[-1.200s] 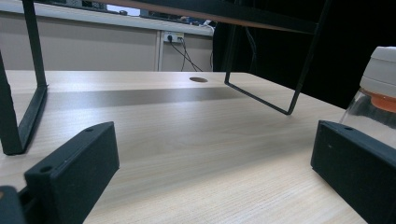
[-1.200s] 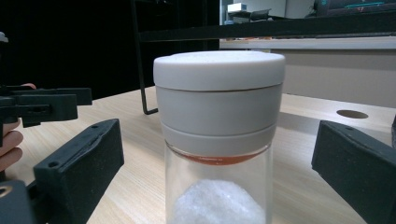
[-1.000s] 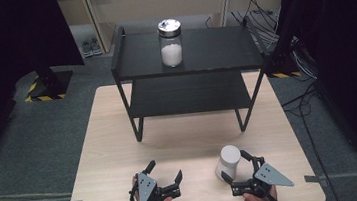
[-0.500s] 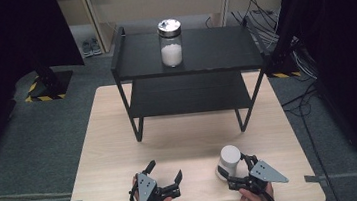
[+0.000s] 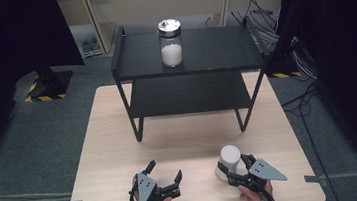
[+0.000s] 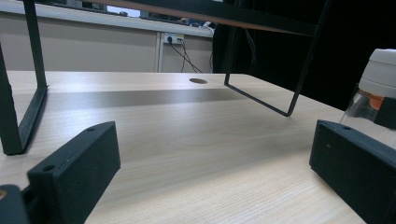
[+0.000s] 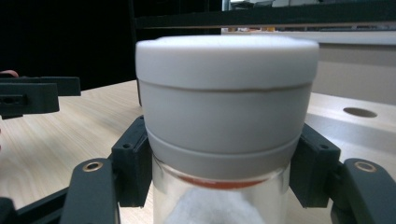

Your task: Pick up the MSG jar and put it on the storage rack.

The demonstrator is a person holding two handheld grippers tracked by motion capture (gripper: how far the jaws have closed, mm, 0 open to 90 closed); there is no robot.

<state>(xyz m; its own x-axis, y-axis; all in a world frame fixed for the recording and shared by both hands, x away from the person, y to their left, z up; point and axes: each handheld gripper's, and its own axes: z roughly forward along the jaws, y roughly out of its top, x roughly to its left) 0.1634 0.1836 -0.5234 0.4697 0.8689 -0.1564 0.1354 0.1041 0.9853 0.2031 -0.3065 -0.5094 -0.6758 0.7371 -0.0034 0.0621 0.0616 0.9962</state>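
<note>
Overhead, right gripper closed on white-lidded glass jar at the bench front edge, jaws having just clamped shut around it; left gripper idle beside, jaws spread and empty. From left gripper view, same jar upright at far right. From right gripper view, jaws pinching the glass just under the lid; likely rigid, smooth, breakable, powder-weighted, so best held below the lid.
</note>
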